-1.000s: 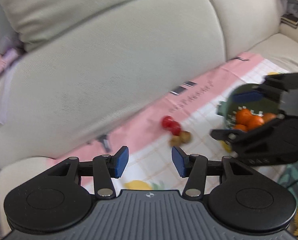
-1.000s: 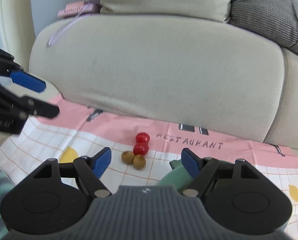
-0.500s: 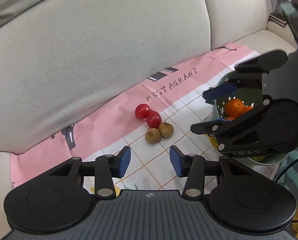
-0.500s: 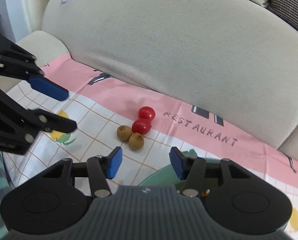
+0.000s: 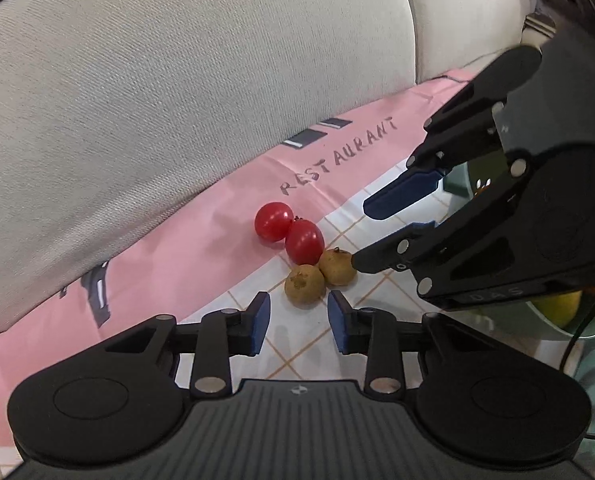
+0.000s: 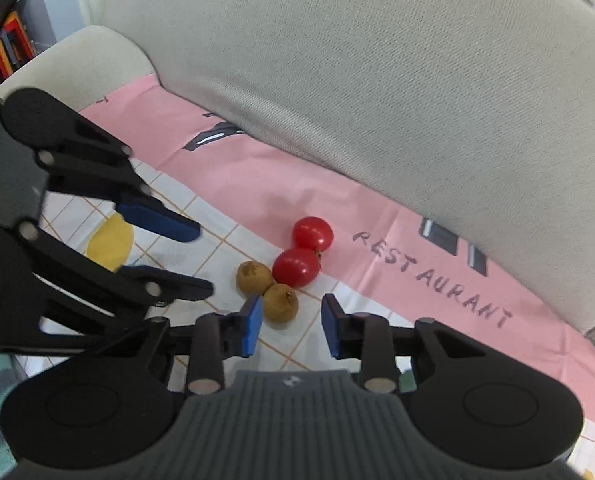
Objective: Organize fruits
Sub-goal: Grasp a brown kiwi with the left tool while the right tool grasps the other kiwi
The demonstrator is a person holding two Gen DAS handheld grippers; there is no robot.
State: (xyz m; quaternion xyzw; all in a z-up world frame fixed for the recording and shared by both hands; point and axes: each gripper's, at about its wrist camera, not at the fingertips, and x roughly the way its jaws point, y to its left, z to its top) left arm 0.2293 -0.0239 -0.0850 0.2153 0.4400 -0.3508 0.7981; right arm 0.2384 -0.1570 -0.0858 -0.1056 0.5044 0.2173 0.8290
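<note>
On the sofa seat the pink-bordered cloth (image 5: pixel 225 236) near the backrest carries four loose fruits—two cherry tomatoes (image 5: pixel 273 222) and two brown longans (image 5: pixel 304 283)—none gathered yet, with the left tool (image 5: pixel 299 322) and right tool (image 6: pixel 291 324) both open, empty, closing in.

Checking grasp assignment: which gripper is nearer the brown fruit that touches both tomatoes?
Right. The right gripper has that brown fruit just ahead of its open fingers, by the left pad. The left gripper faces the other brown fruit, one fruit short.
</note>
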